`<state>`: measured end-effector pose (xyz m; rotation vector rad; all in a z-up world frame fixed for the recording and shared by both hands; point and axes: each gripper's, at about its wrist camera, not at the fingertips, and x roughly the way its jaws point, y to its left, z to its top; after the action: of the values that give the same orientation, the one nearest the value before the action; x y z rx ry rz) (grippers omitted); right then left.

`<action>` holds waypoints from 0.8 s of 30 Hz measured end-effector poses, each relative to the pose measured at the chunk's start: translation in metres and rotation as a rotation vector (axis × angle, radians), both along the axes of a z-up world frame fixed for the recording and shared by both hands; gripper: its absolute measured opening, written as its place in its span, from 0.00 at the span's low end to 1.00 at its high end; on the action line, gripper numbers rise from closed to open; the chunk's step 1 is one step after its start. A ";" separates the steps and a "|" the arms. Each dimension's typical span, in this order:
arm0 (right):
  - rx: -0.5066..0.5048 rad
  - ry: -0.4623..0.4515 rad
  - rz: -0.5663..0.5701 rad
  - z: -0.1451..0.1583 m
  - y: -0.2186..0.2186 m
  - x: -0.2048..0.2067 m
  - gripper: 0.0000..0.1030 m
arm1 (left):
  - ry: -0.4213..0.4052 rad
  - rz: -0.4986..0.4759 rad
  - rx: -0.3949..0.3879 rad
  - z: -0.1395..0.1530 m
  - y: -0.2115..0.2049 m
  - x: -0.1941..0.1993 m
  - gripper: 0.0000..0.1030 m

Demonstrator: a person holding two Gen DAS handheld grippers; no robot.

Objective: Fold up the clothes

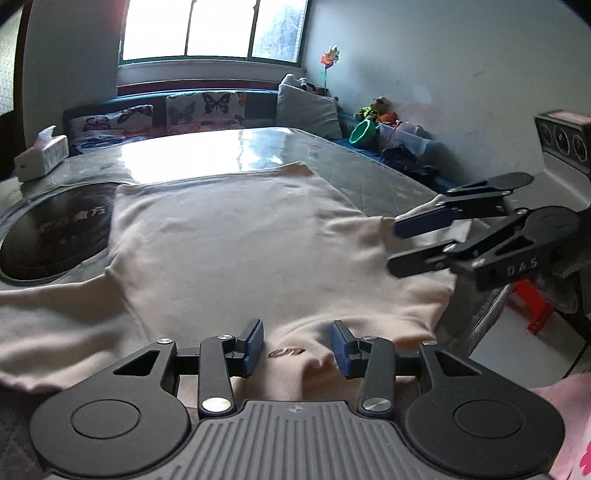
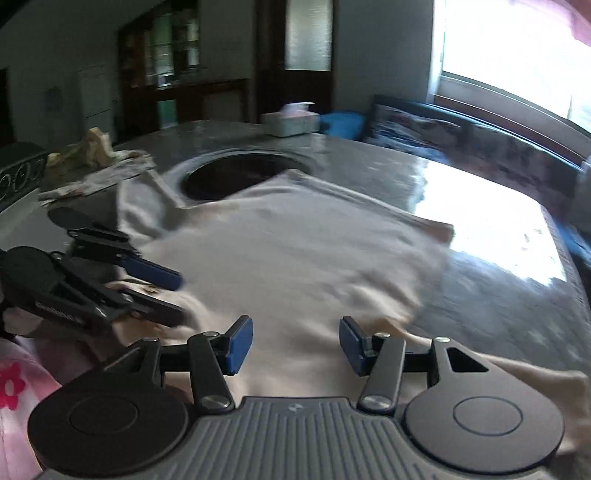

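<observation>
the left gripper point(image 1: 297, 347), black with blue pads, is nearest in its own view. its two fingers stand spread apart over the collar end of the pale cream knitted sweater point(image 1: 236, 240), and they pinch nothing. a small brown logo point(image 1: 286, 352) shows on the cloth between them. the right gripper point(image 2: 295, 345) also has its fingers spread wide, over the near edge of the same sweater point(image 2: 295, 258), with nothing between them. the sweater lies spread flat on the grey glossy table point(image 1: 369, 170), one sleeve stretching to each side. its far left part covers a little of the round dark glass plate point(image 1: 51, 236) set into the table. further back a white tissue box point(image 1: 42, 153) stands on the table corner. behind the table there are butterfly-pattern cushions point(image 1: 207, 107) under a bright window point(image 1: 218, 27).
</observation>
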<state>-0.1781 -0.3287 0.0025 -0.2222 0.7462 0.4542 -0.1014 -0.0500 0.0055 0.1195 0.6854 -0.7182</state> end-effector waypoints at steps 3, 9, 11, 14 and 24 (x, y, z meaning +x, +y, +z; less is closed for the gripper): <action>0.004 0.001 0.056 -0.001 0.015 -0.002 0.51 | -0.004 0.002 -0.003 0.001 0.008 -0.006 0.42; 0.013 0.003 0.167 -0.004 0.044 -0.005 0.51 | 0.001 -0.028 0.002 0.002 0.016 -0.011 0.42; 0.037 0.007 0.147 0.001 0.037 -0.008 0.51 | -0.003 -0.036 -0.002 0.006 0.016 -0.010 0.43; 0.074 0.011 0.114 0.008 0.026 -0.013 0.51 | -0.022 -0.047 -0.018 0.015 0.014 -0.008 0.44; 0.085 -0.047 -0.352 0.012 -0.087 -0.019 0.51 | -0.045 -0.129 -0.074 0.024 -0.026 0.008 0.45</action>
<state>-0.1971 -0.4159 0.0147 -0.0196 0.7008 0.1453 -0.0936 -0.0763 0.0299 0.1121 0.6110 -0.8618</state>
